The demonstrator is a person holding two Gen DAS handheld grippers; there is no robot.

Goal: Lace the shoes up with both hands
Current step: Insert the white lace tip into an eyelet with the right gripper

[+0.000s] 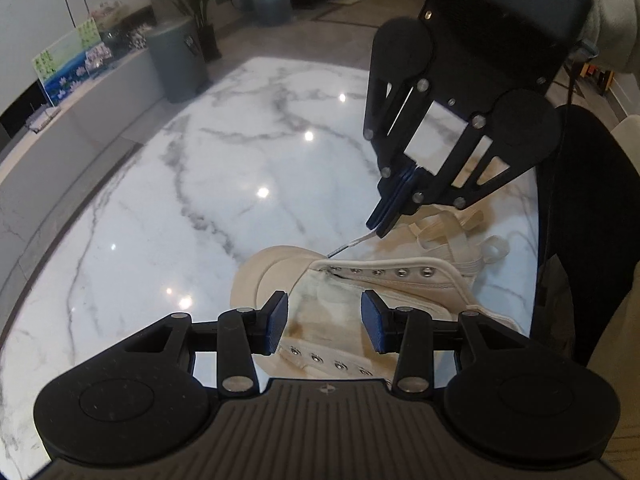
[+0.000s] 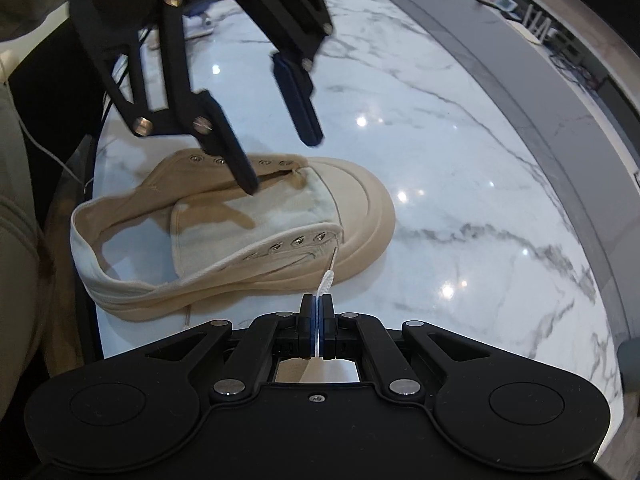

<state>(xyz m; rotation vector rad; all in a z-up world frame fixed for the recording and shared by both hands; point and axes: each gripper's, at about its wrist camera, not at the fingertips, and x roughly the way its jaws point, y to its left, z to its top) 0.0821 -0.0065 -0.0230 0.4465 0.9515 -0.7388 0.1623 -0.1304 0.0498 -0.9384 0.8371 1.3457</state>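
Observation:
A beige canvas shoe [image 2: 360,208] lies on the white marble table [image 2: 460,160], its eyelet rows bare and its tongue exposed. My right gripper [image 2: 317,304] is shut on a white lace [image 2: 325,280], whose stiff tip points at the frontmost eyelet of the near row. In the left wrist view the same right gripper [image 1: 378,226] holds the lace [image 1: 352,245] just above the shoe [image 1: 272,272] near the toe. My left gripper [image 1: 324,320] hangs open over the tongue with nothing between its pads. Seen from the right wrist, the left gripper [image 2: 282,164] has one fingertip close to the far eyelet row.
Cream lace loops [image 1: 440,228] lie beside the shoe's heel end. A dark chair back [image 1: 580,220] stands at the table's edge. A grey bin [image 1: 176,64] and a plant stand beyond the table. A person's pale sleeve [image 1: 612,12] is behind the right gripper.

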